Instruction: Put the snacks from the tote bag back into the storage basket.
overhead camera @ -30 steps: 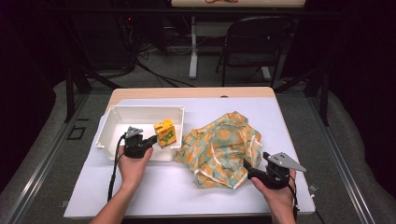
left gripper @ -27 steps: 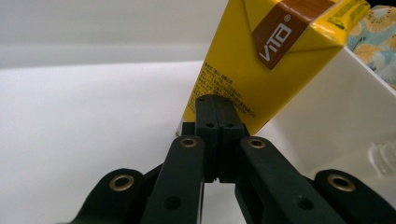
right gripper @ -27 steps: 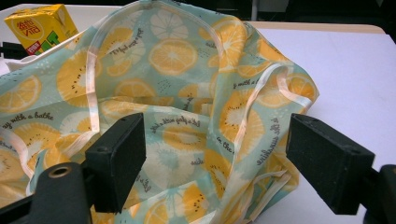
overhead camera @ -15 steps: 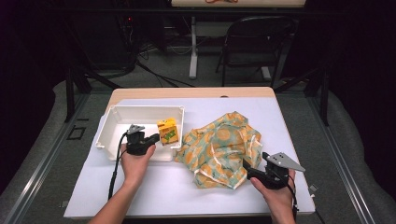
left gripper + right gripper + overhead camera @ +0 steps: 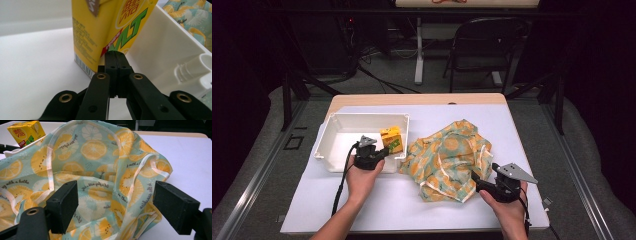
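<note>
Two hands come in from the bottom of the high view, each holding a gripper. At the lower right, the right gripper (image 5: pixel 475 178) lies at the near edge of the fruit-print cloth bag (image 5: pixel 451 159), its jaws spread wide with nothing pressed between them; in the right gripper view the bag (image 5: pixel 100 182) spreads crumpled between and beyond the two pads. Left of centre, the left gripper (image 5: pixel 384 151) reaches over the near rim of the white tray (image 5: pixel 337 131), its jaws pressed together and empty. In the left gripper view the closed tips (image 5: pixel 116 58) sit right at the lower edge of the yellow drink carton (image 5: pixel 107 27); whether they touch it cannot be told. The carton (image 5: pixel 391 139) stands upright inside the tray, against its right wall, just left of the bag. Tray and bag rest on the white worktop (image 5: pixel 522 130).
</note>
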{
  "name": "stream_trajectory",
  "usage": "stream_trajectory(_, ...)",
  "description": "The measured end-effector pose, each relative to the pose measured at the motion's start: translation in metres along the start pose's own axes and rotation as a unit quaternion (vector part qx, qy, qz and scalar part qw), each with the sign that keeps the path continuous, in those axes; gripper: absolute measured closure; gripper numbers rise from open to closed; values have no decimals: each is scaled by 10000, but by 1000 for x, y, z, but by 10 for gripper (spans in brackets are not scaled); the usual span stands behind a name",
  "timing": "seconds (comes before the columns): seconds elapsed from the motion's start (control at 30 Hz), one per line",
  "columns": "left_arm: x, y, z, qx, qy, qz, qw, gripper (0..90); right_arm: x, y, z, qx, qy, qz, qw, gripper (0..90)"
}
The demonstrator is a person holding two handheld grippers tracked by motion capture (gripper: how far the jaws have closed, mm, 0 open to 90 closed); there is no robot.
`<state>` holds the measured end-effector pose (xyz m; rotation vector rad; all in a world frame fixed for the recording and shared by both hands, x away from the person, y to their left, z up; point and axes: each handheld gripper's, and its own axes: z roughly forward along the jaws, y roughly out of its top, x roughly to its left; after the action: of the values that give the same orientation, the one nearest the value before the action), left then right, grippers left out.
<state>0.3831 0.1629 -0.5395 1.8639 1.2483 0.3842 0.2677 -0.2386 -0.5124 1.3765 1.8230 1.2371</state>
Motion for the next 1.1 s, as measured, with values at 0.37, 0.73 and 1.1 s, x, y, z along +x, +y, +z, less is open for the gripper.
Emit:
stream_trajectory(0.37, -2, 7, 15, 355, 54, -53, 9993, 900, -1, 0, -1, -6, 5, 8, 10000, 202)
stream_trajectory(0.73, 3, 10, 33, 612, -82, -235, 9978, 900, 1, 0, 1, 19, 35, -32, 10000, 202)
stream_trajectory(1.1, 13, 25, 45, 635, 12, -346, 9974, 900, 0, 0, 0, 28, 23, -68, 10000, 203)
